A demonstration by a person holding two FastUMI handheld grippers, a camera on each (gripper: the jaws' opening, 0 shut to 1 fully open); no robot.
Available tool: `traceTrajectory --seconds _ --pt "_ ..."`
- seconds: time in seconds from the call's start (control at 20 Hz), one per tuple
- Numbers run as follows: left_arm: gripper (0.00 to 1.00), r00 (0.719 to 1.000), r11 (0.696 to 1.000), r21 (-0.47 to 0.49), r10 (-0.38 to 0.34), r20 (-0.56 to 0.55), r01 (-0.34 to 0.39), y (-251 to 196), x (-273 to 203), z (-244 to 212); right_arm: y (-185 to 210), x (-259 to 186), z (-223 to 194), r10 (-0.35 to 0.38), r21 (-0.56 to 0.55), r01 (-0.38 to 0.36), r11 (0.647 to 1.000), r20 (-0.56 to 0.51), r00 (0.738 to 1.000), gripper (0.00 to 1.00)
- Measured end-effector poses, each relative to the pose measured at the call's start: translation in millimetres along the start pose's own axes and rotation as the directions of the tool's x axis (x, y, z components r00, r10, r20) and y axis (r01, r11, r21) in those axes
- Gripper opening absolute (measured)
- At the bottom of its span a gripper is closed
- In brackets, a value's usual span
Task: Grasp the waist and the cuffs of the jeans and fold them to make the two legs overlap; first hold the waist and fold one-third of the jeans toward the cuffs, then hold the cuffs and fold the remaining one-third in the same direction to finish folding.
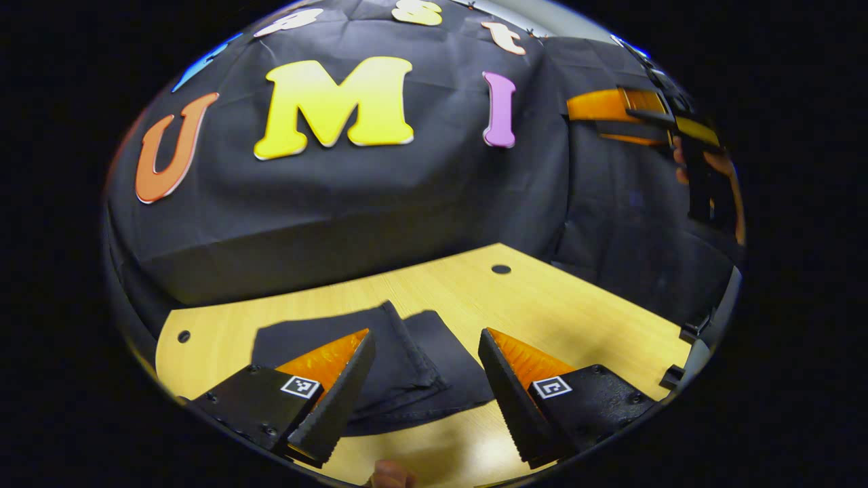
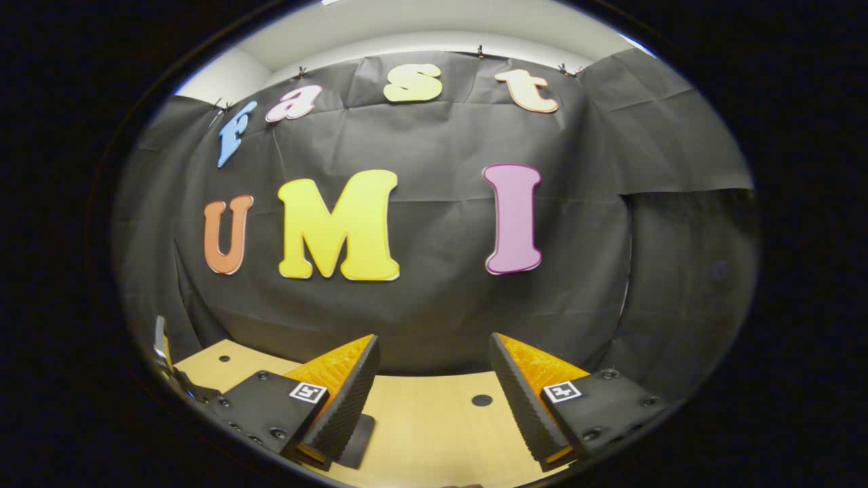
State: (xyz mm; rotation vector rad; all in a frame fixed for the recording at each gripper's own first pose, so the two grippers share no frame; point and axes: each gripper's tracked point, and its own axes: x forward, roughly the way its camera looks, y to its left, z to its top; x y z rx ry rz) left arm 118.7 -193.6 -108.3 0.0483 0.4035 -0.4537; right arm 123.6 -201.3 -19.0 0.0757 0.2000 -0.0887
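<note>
Dark jeans (image 1: 393,369) are lying folded on the counter (image 1: 556,305), at 12 o'clock from your left gripper (image 1: 424,393). Both grippers' jaws are standing wide, empty; you are finishing, so keep edges aligned.

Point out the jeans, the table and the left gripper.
jeans (image 1: 407,366): left gripper view, folded dark cloth.
table (image 1: 576,312): left gripper view, bare wooden top.
left gripper (image 1: 426,342): left gripper view, midway between its open fingertips.
</note>
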Motion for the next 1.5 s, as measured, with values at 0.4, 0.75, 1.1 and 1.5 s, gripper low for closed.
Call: traceTrajectory --seconds 0.4,0.75,1.1,1.5 --pt "0.97 0.926 0.955 -0.094 0.297 0.234 -0.283 120 -74 107 130 8 12 0.178 0.015 -0.179 0.984 0.041 0.983 0.99" --pt "0.97 0.842 0.895 -0.174 0.446 0.302 -0.412 181 -136 138 212 0 5 0.242 0.004 -0.243 0.97 0.049 0.969 0.99" --pt "0.97 0.814 0.862 -0.23 0.504 0.288 -0.452 215 -169 132 249 -9 -1 0.285 -0.024 -0.285 0.958 0.045 0.957 0.99" --pt "0.97 0.807 0.851 -0.256 0.519 0.283 -0.458 228 -183 130 257 -12 1 0.291 -0.034 -0.29 0.957 0.043 0.956 0.99"
